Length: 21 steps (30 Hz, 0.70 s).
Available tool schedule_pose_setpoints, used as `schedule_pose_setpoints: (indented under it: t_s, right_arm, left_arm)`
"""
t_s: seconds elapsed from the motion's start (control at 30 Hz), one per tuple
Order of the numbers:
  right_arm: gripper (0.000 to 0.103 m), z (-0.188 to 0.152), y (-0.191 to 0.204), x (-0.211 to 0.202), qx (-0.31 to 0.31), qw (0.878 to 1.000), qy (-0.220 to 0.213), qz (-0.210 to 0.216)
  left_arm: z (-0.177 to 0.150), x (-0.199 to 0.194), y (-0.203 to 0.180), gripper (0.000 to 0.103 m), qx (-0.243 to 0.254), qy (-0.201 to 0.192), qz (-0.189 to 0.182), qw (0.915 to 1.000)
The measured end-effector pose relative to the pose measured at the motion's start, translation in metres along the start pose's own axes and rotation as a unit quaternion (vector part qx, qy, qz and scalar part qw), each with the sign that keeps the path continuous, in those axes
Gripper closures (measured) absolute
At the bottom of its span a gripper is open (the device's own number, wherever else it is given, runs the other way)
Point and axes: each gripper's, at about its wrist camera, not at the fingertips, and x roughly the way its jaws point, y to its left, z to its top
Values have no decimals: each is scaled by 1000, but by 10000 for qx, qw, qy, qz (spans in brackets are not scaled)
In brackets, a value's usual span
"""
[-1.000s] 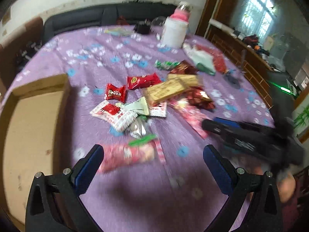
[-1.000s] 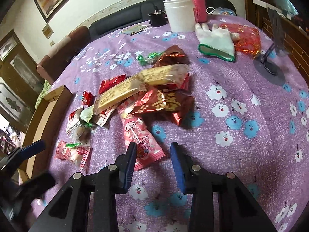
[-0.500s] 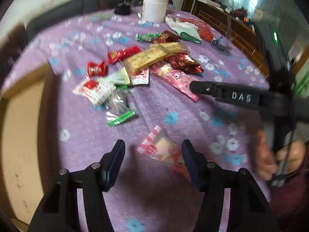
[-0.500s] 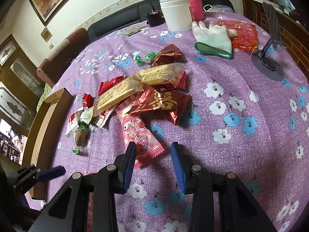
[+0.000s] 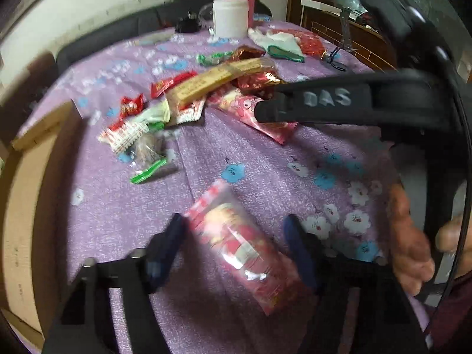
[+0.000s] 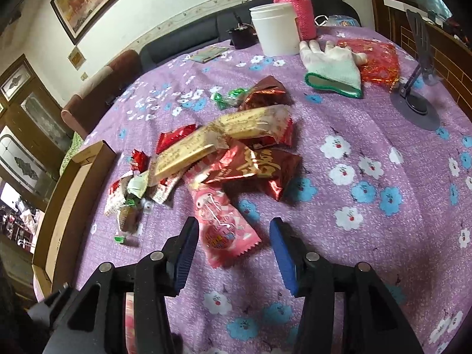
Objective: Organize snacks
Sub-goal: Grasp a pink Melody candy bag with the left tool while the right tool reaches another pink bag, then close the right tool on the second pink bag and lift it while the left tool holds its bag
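Observation:
A pile of wrapped snacks lies on the purple flowered tablecloth. My left gripper is open, its jaws on either side of a pink-red snack packet lying on the cloth. My right gripper is open, its jaws on either side of the near end of a pink cartoon packet at the pile's front edge. The right gripper's black finger also shows in the left wrist view, over the pink cartoon packet. An open cardboard box sits at the left; it also shows in the right wrist view.
At the back stand a white tub and a pink-sleeved bottle. A white glove, a red mesh bag and a phone stand lie at the right. A dark sofa is beyond the table.
My left gripper has narrowed from wide open and come down around the pink-red packet. My right gripper has opened wider and moved forward around the pink cartoon packet's near end.

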Motion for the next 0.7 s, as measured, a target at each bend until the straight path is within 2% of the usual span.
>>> schedule_pose_setpoints:
  t_s: [0.03, 0.07, 0.13, 0.17, 0.2, 0.27, 0.37, 0.47, 0.57, 0.63, 0.67, 0.7]
  right_arm:
    - [50, 0, 2, 1, -50, 10000, 1, 44]
    - [50, 0, 4, 2, -113, 9999, -4, 53]
    - [50, 0, 9, 4, -268, 9996, -9, -41]
    - [54, -1, 11, 4, -319, 9994, -19, -101]
    - [67, -3, 14, 4, -410, 9989, -32, -222]
    - [78, -5, 18, 5, -522, 9984, -9, -229]
    - [87, -9, 23, 3, -644, 9978, -33, -140]
    - [89, -13, 26, 1, -693, 9976, -64, -15]
    - [88, -17, 27, 2, -699, 9975, -30, 39]
    - [81, -18, 28, 4, -715, 9973, -45, -184]
    - [70, -16, 28, 3, -703, 9971, -73, -295]
    - [53, -14, 28, 2, -673, 9969, -131, -392]
  left_arm:
    - [-1, -3, 0, 75, -7, -16, -45, 10000]
    - [-2, -6, 2, 78, -65, 7, -47, 10000]
    - [-5, -9, 11, 78, -231, 23, -154, 9996]
    - [-7, -11, 16, 78, -305, 11, -173, 9994]
    - [-10, -14, 21, 79, -388, -5, -204, 9990]
    - [-16, -25, 33, 78, -595, -77, -368, 9975]
    - [-28, -47, 50, 78, -843, -284, -501, 9948]
    - [-42, -72, 66, 78, -1092, -494, -621, 9908]
    - [-57, -94, 83, 78, -1313, -690, -724, 9863]
    - [-64, -104, 92, 78, -1391, -785, -732, 9845]
    - [-67, -108, 96, 78, -1422, -822, -740, 9836]
    - [-69, -112, 100, 78, -1459, -849, -746, 9828]
